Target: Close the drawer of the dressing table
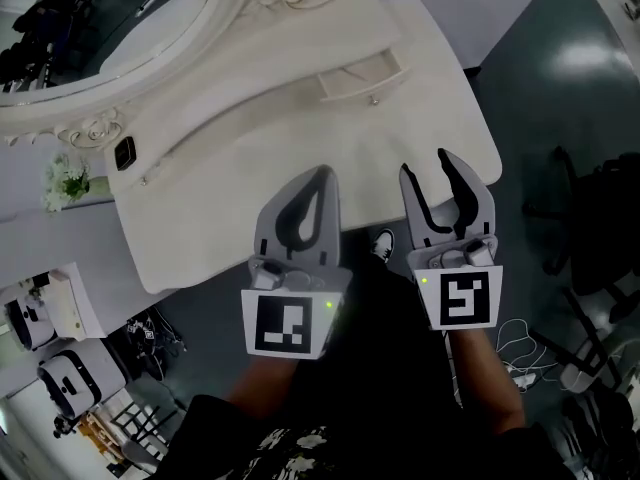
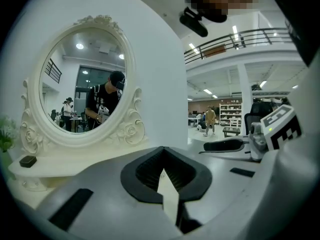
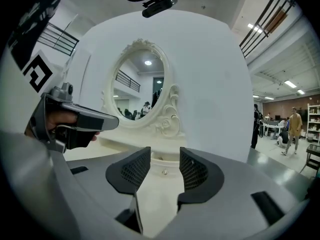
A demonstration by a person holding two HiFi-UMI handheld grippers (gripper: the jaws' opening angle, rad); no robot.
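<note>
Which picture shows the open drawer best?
The head view: it looks down on the whole drawer, pulled out. The right gripper view shows only its front and knob, head-on. The left gripper view does not show it.

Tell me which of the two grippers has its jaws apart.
The right gripper: its jaws stand apart, the drawer knob visible through the gap. The left gripper has its jaws together.
</note>
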